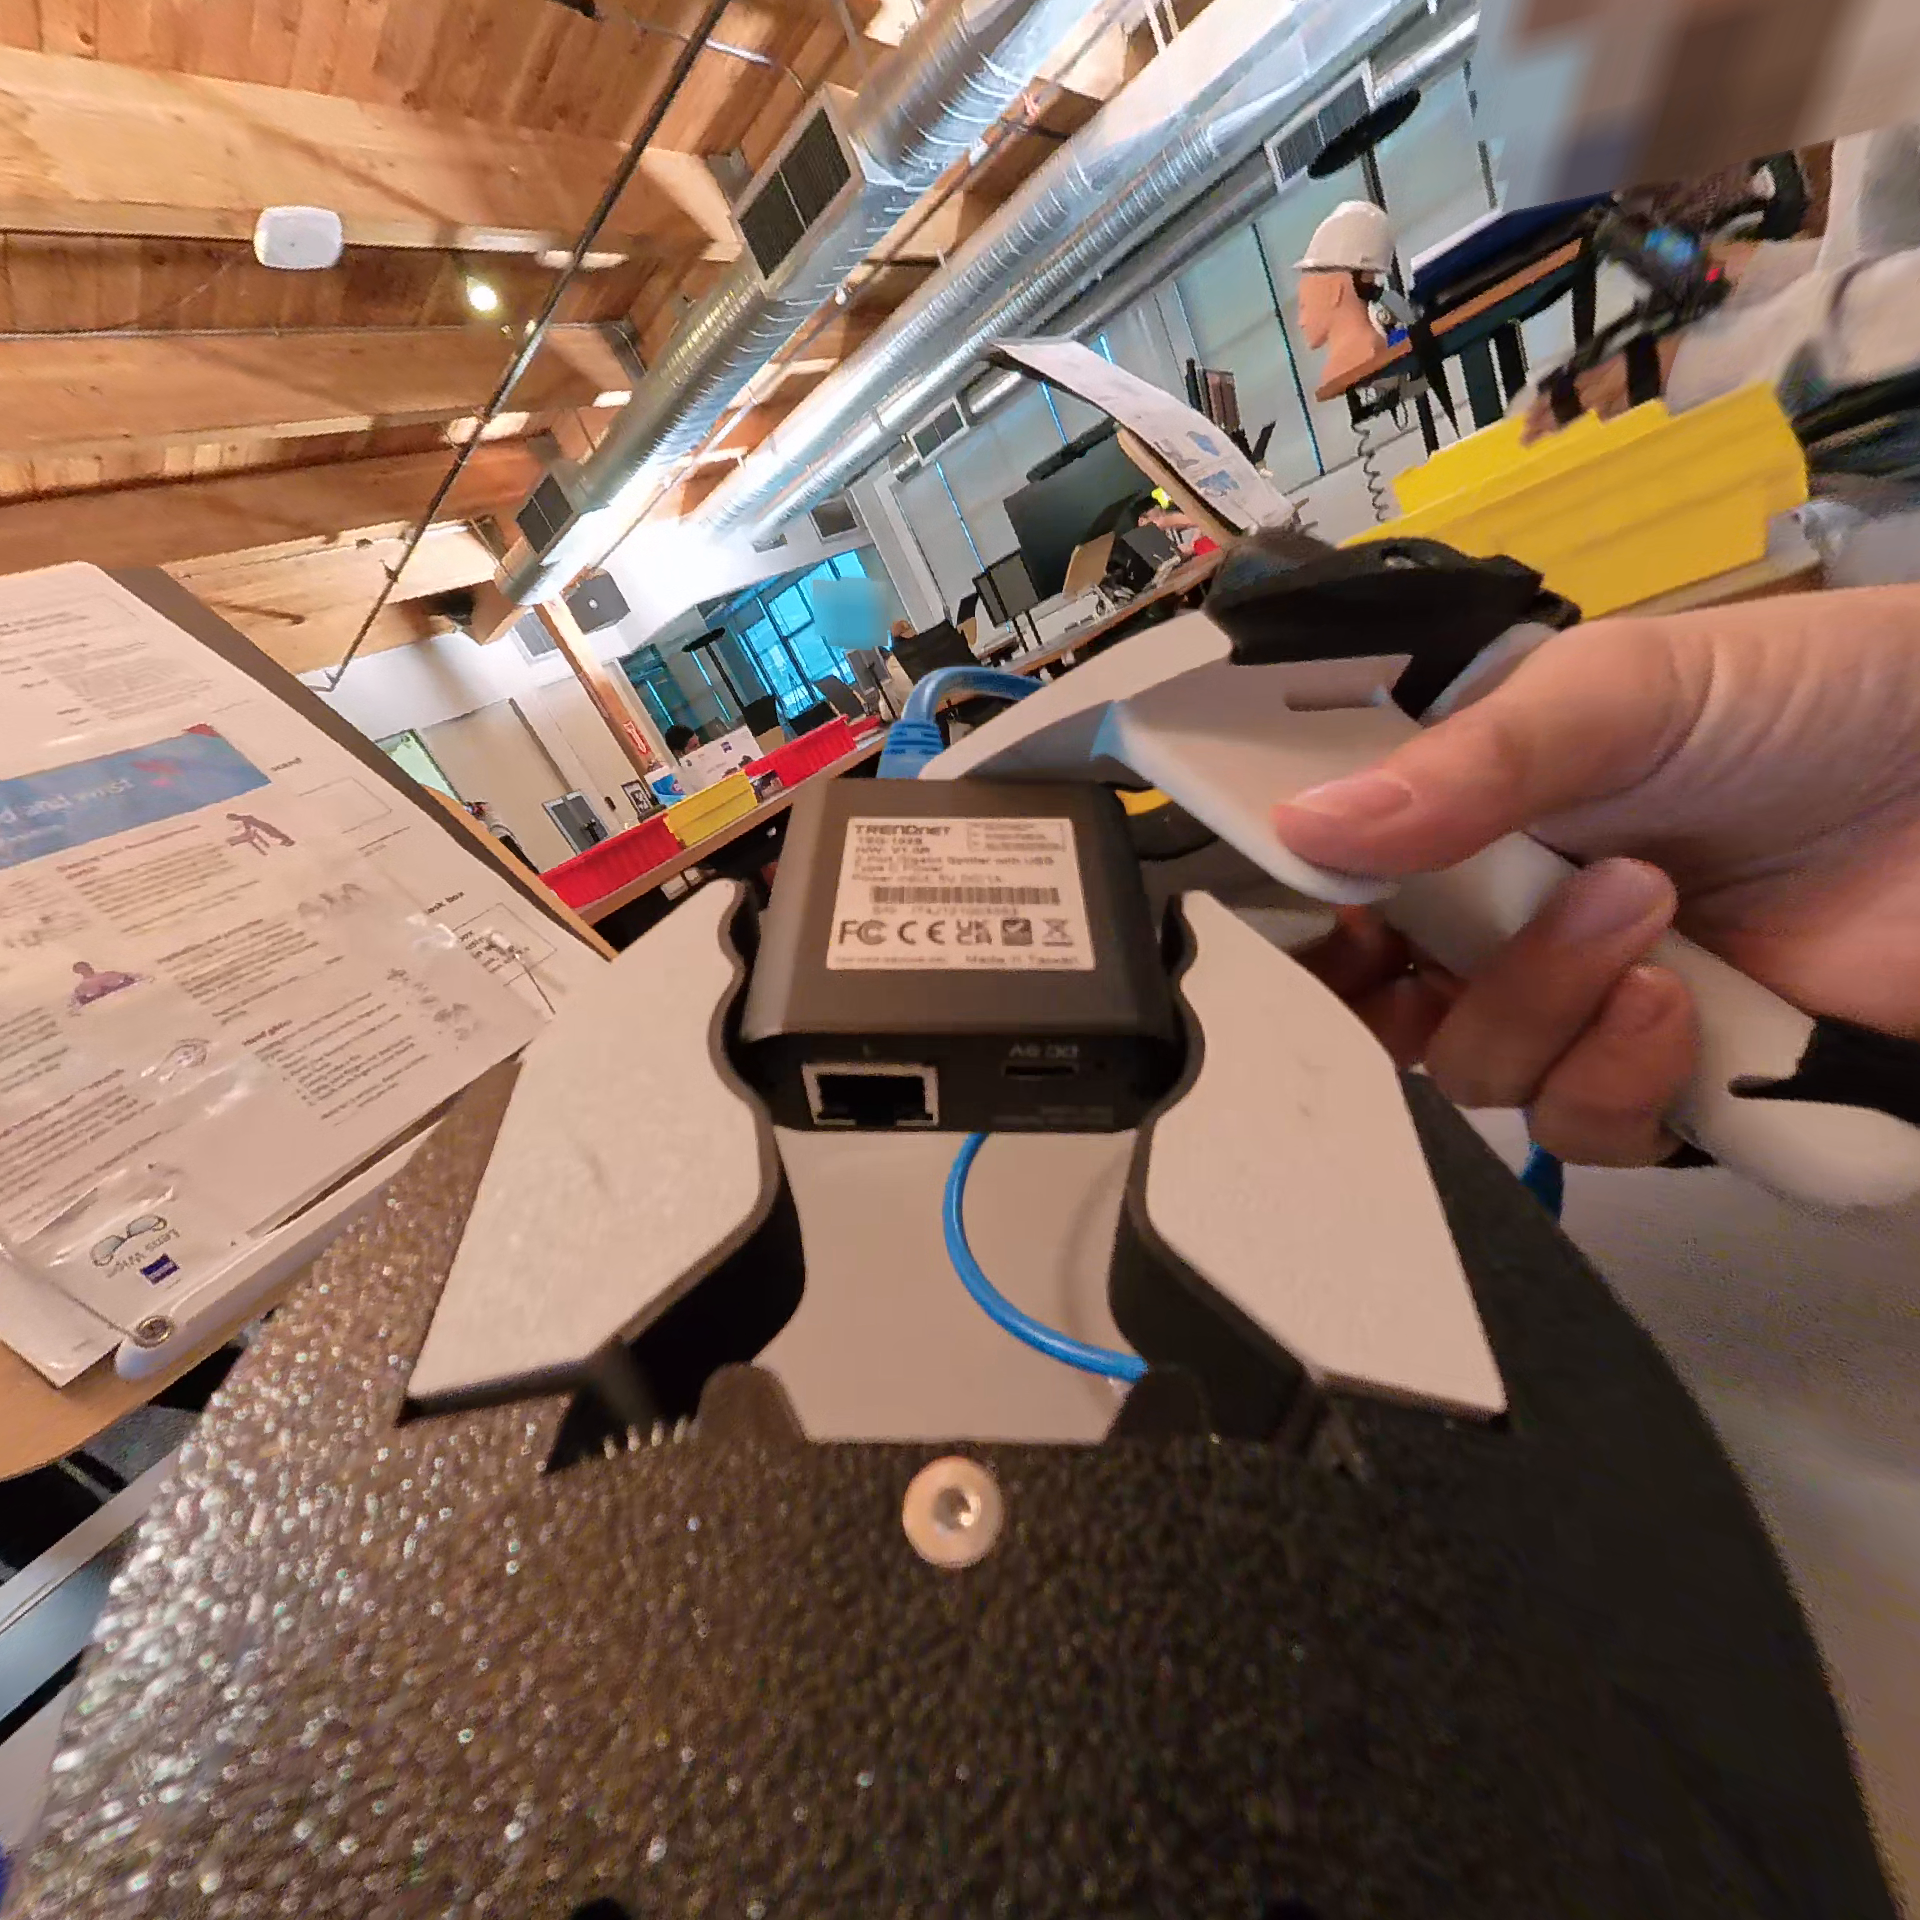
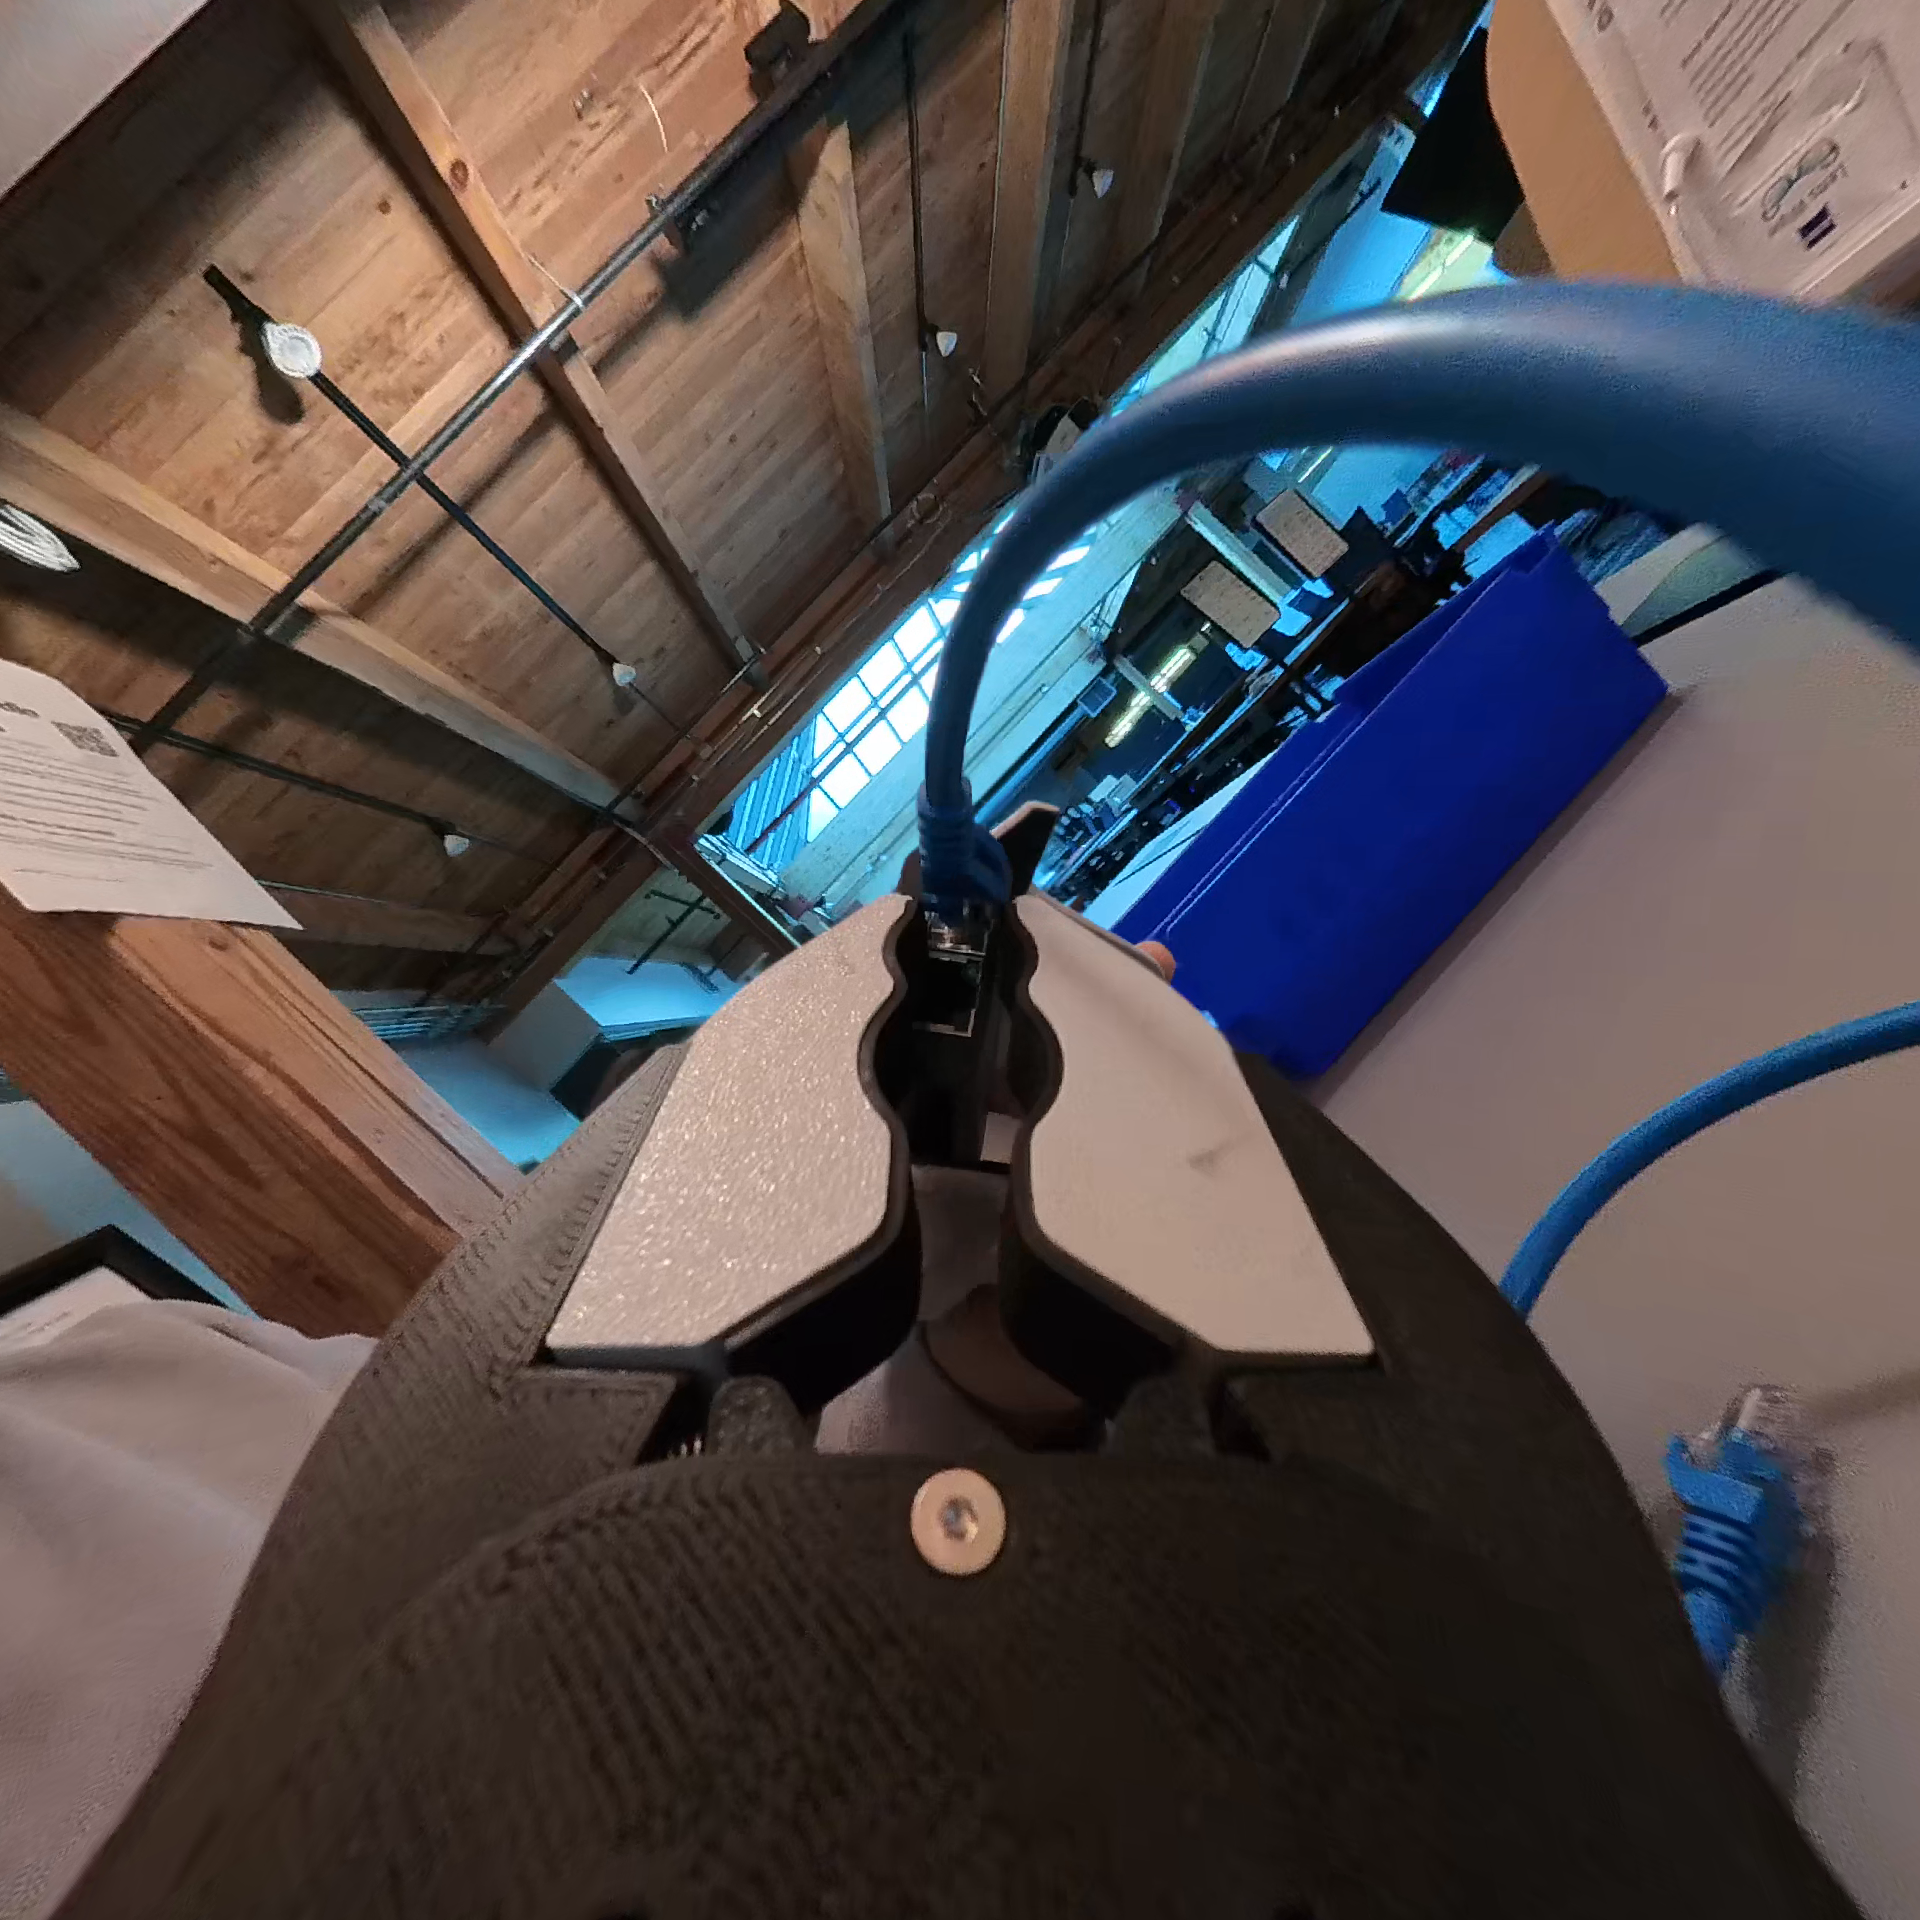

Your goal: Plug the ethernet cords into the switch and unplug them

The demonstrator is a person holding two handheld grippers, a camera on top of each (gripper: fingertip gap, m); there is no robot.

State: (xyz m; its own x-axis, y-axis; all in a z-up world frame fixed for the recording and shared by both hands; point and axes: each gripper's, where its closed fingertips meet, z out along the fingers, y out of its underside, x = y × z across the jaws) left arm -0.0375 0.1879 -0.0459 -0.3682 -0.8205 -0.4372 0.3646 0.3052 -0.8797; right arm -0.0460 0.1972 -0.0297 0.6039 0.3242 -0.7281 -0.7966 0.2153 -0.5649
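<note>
Switch held lifted, right gripper on its far plug.
Left gripper (image 1: 961, 997) clamps the switch (image 1: 951, 935) mid-frame; right gripper (image 2: 961, 971) closes narrowly around the ethernet plug (image 2: 958, 868) seated at the switch's far end, cord axis straight ahead.

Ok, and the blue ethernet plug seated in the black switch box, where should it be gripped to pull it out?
Take the blue ethernet plug by its ribbed boot, just behind the clear head, not by the cable, which arcs away and would only bend. Come in facing the port end of the black switch box, fingers across the plug's flat faces, so the pull runs straight out.
</note>
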